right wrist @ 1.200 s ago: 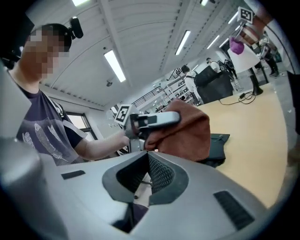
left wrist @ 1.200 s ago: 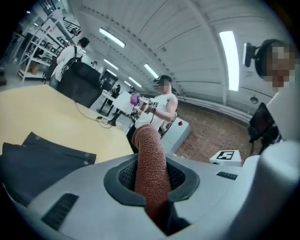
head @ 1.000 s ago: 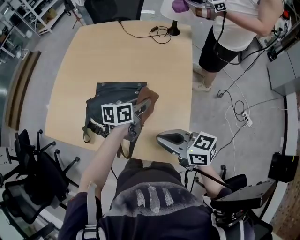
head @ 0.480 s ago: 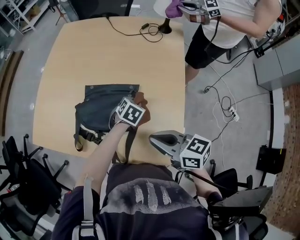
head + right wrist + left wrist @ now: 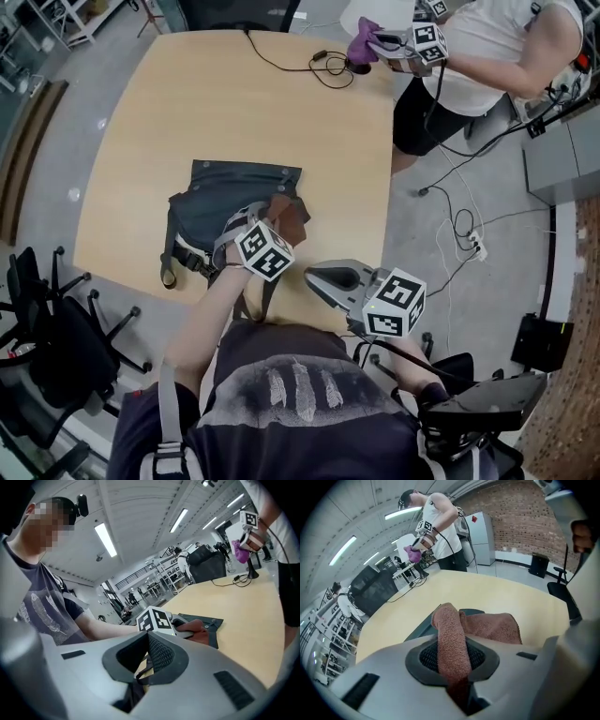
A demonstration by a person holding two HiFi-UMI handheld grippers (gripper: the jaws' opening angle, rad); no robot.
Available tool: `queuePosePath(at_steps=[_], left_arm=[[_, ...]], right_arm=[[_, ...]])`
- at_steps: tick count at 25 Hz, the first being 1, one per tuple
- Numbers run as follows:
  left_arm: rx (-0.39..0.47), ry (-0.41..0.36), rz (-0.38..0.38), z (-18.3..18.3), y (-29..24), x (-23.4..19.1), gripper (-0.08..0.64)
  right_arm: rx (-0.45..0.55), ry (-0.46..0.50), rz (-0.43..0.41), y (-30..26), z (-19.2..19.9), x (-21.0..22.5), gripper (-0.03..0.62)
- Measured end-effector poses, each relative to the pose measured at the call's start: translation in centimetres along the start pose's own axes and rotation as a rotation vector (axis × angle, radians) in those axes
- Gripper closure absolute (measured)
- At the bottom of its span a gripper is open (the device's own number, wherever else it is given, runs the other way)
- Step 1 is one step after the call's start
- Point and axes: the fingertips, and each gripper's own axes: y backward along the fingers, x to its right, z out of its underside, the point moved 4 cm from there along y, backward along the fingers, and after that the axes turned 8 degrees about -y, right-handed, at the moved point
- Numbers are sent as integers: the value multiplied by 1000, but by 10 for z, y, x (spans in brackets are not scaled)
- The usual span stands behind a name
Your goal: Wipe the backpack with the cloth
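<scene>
**A:** Two grippers in play, nearest first. The right gripper [image 5: 140, 660] hangs off the near right edge of the table [image 5: 187, 103], jaws brought together at the tips, nothing pinched.

**B:** And the left?

**A:** The left gripper [image 5: 454, 660] is clamped on the brown cloth [image 5: 487, 625]. A fold runs straight through its pads.

**B:** Where does that put the cloth?

**A:** On the near right corner of the dark backpack [image 5: 220, 197]. The bag lies flat toward the near side of the table, with a strap [image 5: 265, 298] dangling over the near edge.

**B:** Progress?

**A:** I'd call it underway, hardly finished. Cloth and bag are in contact, but only at that corner, and the left and far parts of the panel look to be left. No view shows dirt or a wiped streak, so I can't score it finer.

**B:** Which camera earns its keep?

**A:** The left gripper view alone proves the pinch, and the head view alone gives the whole bag. Far right, a second person [image 5: 487, 47] holds a purple cloth [image 5: 361, 37].
</scene>
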Motion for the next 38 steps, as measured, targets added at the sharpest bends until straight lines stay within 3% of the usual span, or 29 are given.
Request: queuePosePath(at_steps=[11,21,26,28,31,33,35,38], left_arm=[[-62,160,-167,97,35,-34,500],[-117,259,-242,161,58,-60,500],[-194,434,-284,212,78,-88,500],[-254,531,-338,244,95,-110,500],[-270,663,-436,276,122,-149,500],[-283,641,-518,280,127,-173,500],[-315,540,-574,272,117,-189,499],[-322,448,-517,247,80,-191,500]], right_arm=[[-20,-4,0,-2,9,-3,589],[-29,-5,4,-12,8,-3,589],[-38,0,0,-20,6,-4,589],[-37,1,3,-22,5,-3,589],[-42,-7,10,-24,5,0,589],[-47,-11,15,-27,6,1,589],[-53,-4,25,-31,4,3,589],[-64,23,56,-33,1,5,589]])
